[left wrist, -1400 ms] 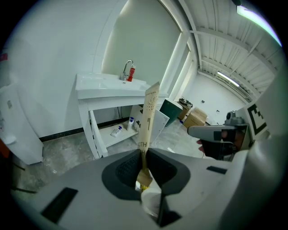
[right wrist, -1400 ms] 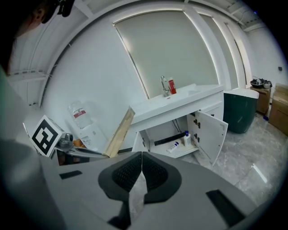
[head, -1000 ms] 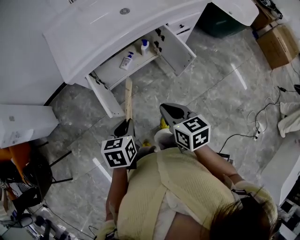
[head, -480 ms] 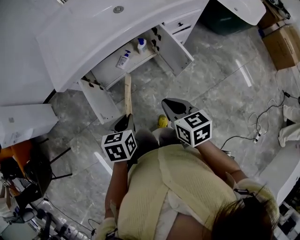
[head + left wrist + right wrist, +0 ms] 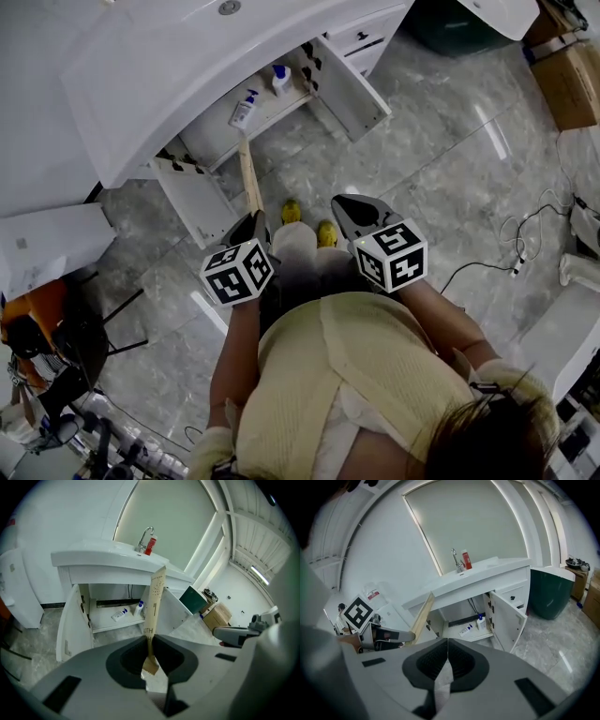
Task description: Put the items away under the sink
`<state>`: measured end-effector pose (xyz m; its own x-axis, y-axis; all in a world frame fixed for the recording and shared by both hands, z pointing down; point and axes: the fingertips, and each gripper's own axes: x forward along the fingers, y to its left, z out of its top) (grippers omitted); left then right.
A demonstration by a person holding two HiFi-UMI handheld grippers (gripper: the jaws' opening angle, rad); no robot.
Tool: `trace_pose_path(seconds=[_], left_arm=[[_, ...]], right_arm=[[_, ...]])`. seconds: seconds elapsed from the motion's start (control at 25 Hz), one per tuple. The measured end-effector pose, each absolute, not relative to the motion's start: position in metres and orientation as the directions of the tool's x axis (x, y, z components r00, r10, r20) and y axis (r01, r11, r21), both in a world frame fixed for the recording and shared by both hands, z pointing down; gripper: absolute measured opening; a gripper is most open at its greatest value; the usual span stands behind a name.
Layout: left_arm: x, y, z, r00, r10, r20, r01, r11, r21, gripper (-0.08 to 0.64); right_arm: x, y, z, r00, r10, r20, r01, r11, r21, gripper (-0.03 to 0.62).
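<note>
Head view: person stands on grey marble floor (image 5: 441, 178) facing white sink vanity (image 5: 187, 66), both cabinet doors swung open, left door (image 5: 192, 197) and right door (image 5: 352, 89). Left gripper (image 5: 251, 225) has its jaws clenched on the near end of a slim tan carton (image 5: 247, 173); left gripper view confirms the grip, the jaws meeting on the carton's lower end with a short stub showing behind them, letters "OTH" readable on its face. Carton sticks forward and up from the jaws, far end aimed at the open cabinet, held in the air and not on the shelf. Right gripper (image 5: 356, 211) is beside the left one, apart from it; right gripper view shows its jaws pressed together with nothing between them. Cabinet shelf (image 5: 105, 625): white bottle with blue cap (image 5: 119, 615) lying flat about mid-shelf, white pump bottle (image 5: 139, 609) upright just beside it toward the shelf's right end. On the sink top, chrome tap (image 5: 146, 534) with a red bottle (image 5: 150, 545) just beside it. Dark green bin (image 5: 548, 595) stands on the floor right of the vanity; cardboard box (image 5: 572, 80) further right
</note>
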<state>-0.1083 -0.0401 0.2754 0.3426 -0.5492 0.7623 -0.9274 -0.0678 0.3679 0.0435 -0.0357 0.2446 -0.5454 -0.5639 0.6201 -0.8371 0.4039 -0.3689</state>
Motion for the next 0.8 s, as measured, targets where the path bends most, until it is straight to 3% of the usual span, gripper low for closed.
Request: trace_pose_path(seconds=[0.8], left_arm=[[-0.114,-0.078,0.373,0.332,-0.463,0.822,-0.928,-0.004,0.372,0.075]], right_arm=[[0.032,-0.074,0.322,-0.501,-0.541,0.676,-0.864,0.357,-0.354,0.026]])
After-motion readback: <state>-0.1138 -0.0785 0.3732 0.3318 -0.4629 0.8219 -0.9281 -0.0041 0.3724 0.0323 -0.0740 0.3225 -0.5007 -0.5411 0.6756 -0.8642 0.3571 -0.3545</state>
